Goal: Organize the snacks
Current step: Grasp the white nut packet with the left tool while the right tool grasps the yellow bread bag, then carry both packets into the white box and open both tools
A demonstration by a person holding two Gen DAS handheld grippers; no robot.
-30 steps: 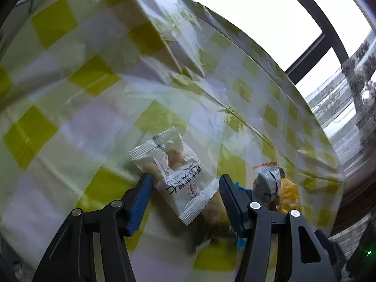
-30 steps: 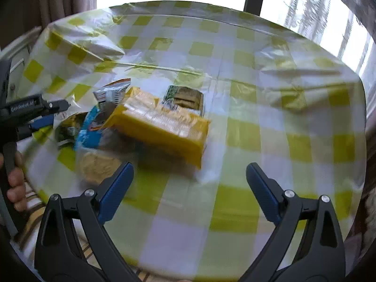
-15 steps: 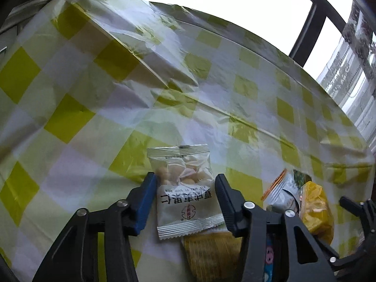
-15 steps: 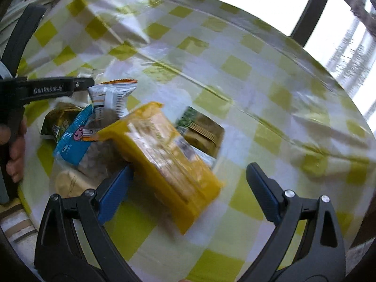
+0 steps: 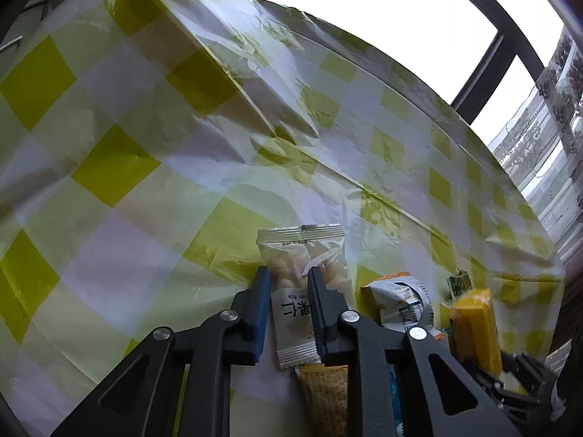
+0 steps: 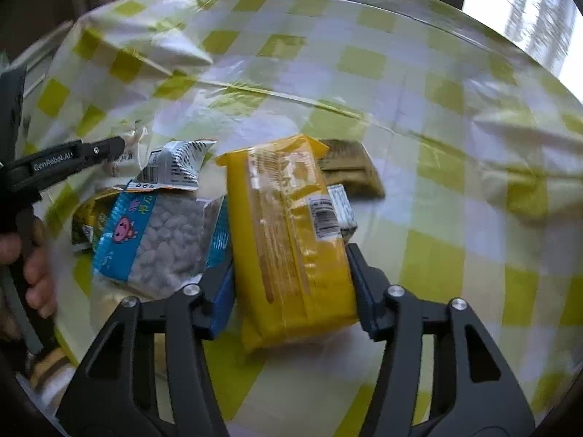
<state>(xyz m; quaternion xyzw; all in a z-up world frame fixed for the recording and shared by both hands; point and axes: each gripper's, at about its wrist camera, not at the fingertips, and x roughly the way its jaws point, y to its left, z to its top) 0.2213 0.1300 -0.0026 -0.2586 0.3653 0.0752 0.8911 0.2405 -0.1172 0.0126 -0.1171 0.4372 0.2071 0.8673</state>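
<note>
My left gripper (image 5: 288, 273) is shut on a small clear packet of nuts (image 5: 302, 244), pinching its middle; the packet lies on the yellow-checked tablecloth (image 5: 145, 218). In the right wrist view the left gripper (image 6: 116, 144) reaches in from the left edge. My right gripper (image 6: 291, 262) straddles a long yellow snack packet (image 6: 284, 211). Its jaws are closing, and both blue pads touch the packet's sides. The same yellow packet (image 5: 473, 324) shows at the lower right of the left wrist view.
A blue packet of puffed pieces (image 6: 160, 240), a white-and-orange packet (image 6: 175, 167), a dark green-gold packet (image 6: 87, 218) and a brown-green packet (image 6: 349, 171) crowd round the yellow one. A hand (image 6: 32, 269) holds the left gripper. Bright windows stand beyond the round table.
The left jaws have closed onto the nut packet. The right gripper has come down over the yellow packet, and its jaws have narrowed from wide open to the packet's sides.
</note>
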